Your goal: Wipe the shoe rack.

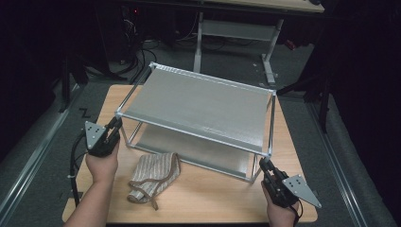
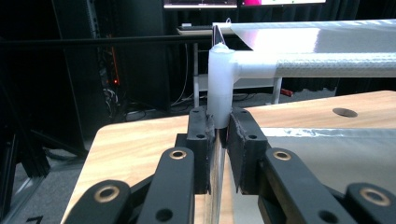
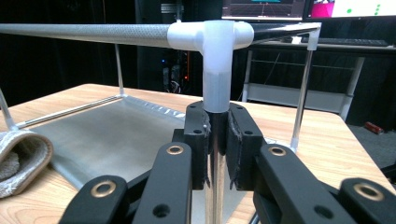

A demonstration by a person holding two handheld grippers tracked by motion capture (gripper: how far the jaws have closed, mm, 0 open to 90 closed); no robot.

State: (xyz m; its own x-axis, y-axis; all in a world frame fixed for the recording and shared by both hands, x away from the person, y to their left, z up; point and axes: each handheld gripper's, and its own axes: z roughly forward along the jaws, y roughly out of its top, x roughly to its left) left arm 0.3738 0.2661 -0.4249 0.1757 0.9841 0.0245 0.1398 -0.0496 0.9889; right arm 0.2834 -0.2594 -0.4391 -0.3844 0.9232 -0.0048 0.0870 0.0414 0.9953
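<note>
While the left claw (image 2: 219, 135) clamps one front rack (image 1: 198, 106) post, the right claw (image 3: 217, 135) seemingly clamps the other.

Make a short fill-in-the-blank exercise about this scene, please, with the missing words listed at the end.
1. The left gripper is shut on a front ____ of the two-tier rack.
2. The right gripper grips the rack's other front post, just below a white ____.
3. The striped mitt lies on the wooden ____, in front of the rack.

Missing words: post; corner joint; table
</note>
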